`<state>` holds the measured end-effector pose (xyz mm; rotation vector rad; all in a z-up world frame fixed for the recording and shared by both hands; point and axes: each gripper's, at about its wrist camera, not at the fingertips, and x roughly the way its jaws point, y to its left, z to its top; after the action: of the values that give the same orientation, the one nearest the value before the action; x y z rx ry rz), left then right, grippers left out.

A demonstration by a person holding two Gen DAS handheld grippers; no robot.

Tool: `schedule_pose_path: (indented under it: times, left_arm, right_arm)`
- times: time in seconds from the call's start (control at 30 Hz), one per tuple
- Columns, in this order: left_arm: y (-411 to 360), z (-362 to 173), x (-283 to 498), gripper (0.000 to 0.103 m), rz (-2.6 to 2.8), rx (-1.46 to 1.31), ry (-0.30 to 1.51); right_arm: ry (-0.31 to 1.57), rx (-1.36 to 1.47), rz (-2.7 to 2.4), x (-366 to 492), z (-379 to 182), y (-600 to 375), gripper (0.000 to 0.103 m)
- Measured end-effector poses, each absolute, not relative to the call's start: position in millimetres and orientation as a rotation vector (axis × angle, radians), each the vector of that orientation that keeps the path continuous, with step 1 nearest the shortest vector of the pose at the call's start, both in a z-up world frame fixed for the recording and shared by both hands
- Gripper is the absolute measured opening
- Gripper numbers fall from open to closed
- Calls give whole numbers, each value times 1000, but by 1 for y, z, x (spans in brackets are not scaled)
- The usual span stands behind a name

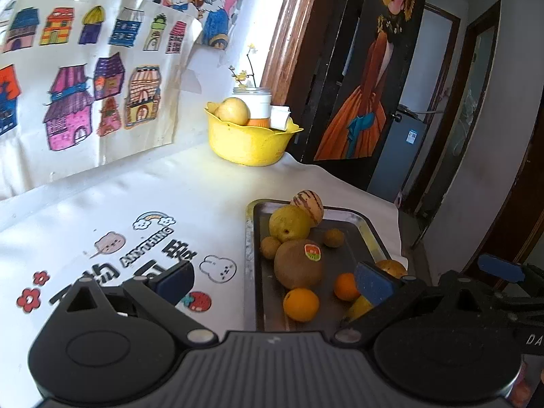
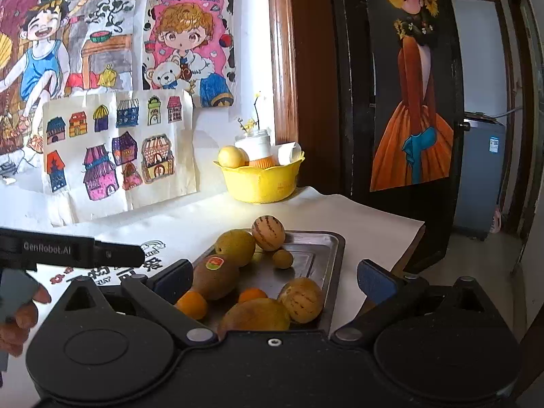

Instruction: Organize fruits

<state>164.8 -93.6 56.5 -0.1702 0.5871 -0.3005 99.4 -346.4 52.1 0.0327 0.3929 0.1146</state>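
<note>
Fruits on metal tray, person's hand only in right view

Metal tray on worktop holds loose fruit: stickered kiwi, yellow pear, two striped melons, small oranges, small brown fruit. Yellow bowl behind, one pale fruit inside.

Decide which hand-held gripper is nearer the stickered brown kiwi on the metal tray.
Right hand-held gripper: stickered brown kiwi beside its left finger. Left hand-held gripper sits farther back, kiwi ahead.
</note>
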Motion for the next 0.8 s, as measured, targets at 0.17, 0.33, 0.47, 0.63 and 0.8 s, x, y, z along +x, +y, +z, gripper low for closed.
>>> schedule_pose_path:
  times: [0.17, 0.33, 0.47, 0.63, 0.8]
  left_arm:
    - [-81, 55, 149, 102, -304, -209, 591]
    - [-67, 56, 133, 103, -273, -217, 570]
    - [-56, 57, 121, 103, -247, -212, 554]
    - [-42, 56, 107, 103, -230, -227, 546]
    - [-34, 56, 91, 103, -230, -234, 530]
  right_arm:
    - [341, 50, 89, 81, 55, -336, 102]
    - [307, 70, 56, 60, 55, -324, 102]
    - [298, 83, 16, 45, 55, -314, 102]
    - [296, 96, -15, 28, 53, -304, 102]
    - [298, 34, -42, 13, 52, -291, 102]
